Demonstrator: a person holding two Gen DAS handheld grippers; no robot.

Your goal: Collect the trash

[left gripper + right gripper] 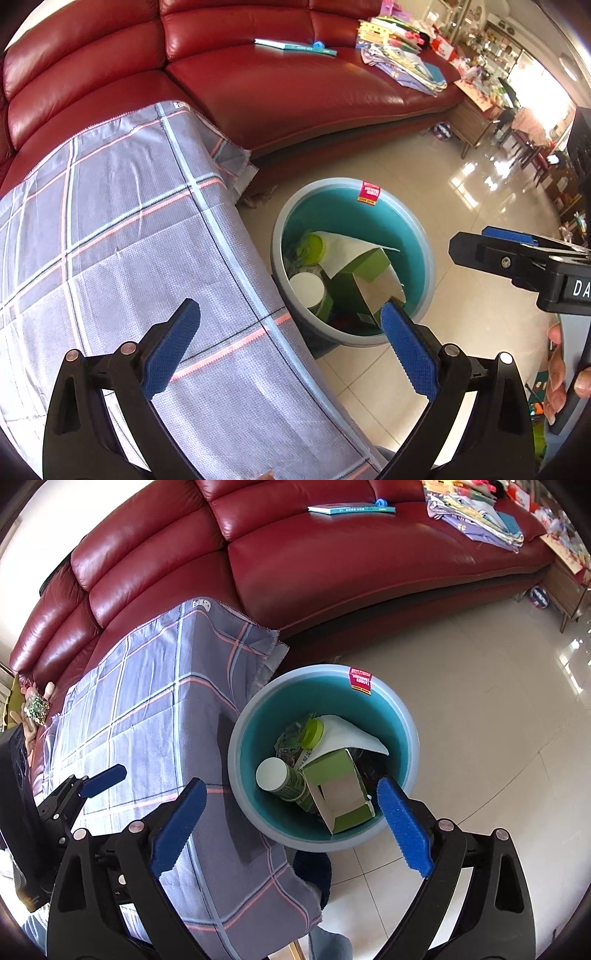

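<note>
The trash [325, 771] lies inside the teal bin [406, 738], beside the checked cloth [147, 701]; left gripper [291, 347] and right gripper [295, 823] both hover spread apart, holding nothing.

Domestic living room. Evidence: red leather sofa [332, 565] carrying a book [351, 508] and piled papers [399, 55], glossy tiled floor [498, 709], cluttered display shelving [487, 48] beyond.

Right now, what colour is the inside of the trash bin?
Teal inside the trash bin, with a pale grey-blue rim; the right wrist view shows it best.
</note>
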